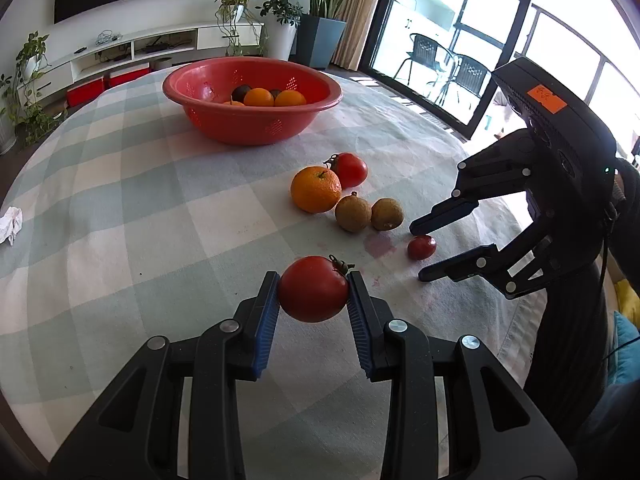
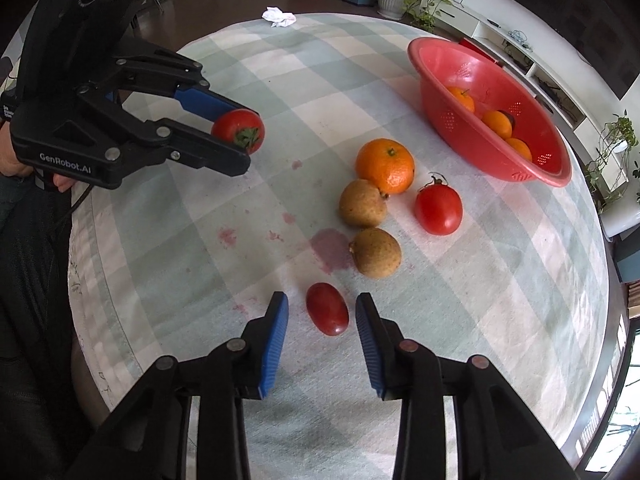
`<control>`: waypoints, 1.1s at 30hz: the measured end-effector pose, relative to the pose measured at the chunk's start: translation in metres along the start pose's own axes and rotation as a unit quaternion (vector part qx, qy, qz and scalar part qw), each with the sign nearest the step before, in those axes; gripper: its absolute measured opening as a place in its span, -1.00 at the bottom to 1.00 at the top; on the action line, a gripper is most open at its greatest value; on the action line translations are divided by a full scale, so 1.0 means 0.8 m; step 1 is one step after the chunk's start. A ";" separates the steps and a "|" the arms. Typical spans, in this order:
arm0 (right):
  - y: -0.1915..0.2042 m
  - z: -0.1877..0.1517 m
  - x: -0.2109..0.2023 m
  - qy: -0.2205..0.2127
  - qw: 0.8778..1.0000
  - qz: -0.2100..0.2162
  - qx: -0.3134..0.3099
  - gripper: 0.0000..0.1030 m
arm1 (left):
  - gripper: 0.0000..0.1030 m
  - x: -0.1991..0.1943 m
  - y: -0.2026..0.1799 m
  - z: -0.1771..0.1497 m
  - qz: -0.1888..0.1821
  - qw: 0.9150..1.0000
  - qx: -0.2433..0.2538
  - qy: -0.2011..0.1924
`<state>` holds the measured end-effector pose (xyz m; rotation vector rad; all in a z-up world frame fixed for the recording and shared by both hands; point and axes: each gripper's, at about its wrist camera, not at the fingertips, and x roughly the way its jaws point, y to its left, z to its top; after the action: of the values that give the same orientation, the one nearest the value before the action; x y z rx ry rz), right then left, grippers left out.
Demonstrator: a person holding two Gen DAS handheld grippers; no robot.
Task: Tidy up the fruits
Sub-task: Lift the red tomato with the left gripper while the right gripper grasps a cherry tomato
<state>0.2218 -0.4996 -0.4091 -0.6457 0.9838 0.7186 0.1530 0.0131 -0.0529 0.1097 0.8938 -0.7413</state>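
Plainly, "GenRobot.AI" was printed on the left claw [image 2: 236,148], which was clamped on a red tomato [image 1: 314,289] above the bench [image 1: 140,200]. The right claw [image 2: 322,316] stood apart around a small tomato [image 2: 327,309] on the cloth, pads not touching; the orange sticker [image 1: 546,99] was illegible.

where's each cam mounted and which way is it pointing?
Left wrist: behind the left tongs, shut on a tomato, facing the red colander, TV wall and windows; right tongs show with a gloved hand.
Right wrist: behind the right tongs, open around a small tomato on the checked cloth; left tongs and a hand show.
Shared: colander, orange, both brown fruits.
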 end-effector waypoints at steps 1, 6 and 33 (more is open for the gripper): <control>-0.002 0.000 0.000 0.002 1.000 0.004 0.002 -0.26 | -0.39 0.000 -0.001 0.000 -0.001 1.000 0.001 0.000; -0.008 0.002 0.003 0.008 1.000 0.027 0.003 -0.29 | -0.39 0.002 -0.001 -0.001 -0.003 1.000 0.002 0.003; -0.018 -0.010 -0.025 -0.033 0.998 0.047 0.036 -0.56 | -0.39 0.006 -0.002 0.000 -0.009 1.000 0.001 0.002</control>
<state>0.2221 -0.5192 -0.3924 -0.5124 0.9794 0.7794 0.1538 0.0094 -0.0563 0.1050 0.8985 -0.7601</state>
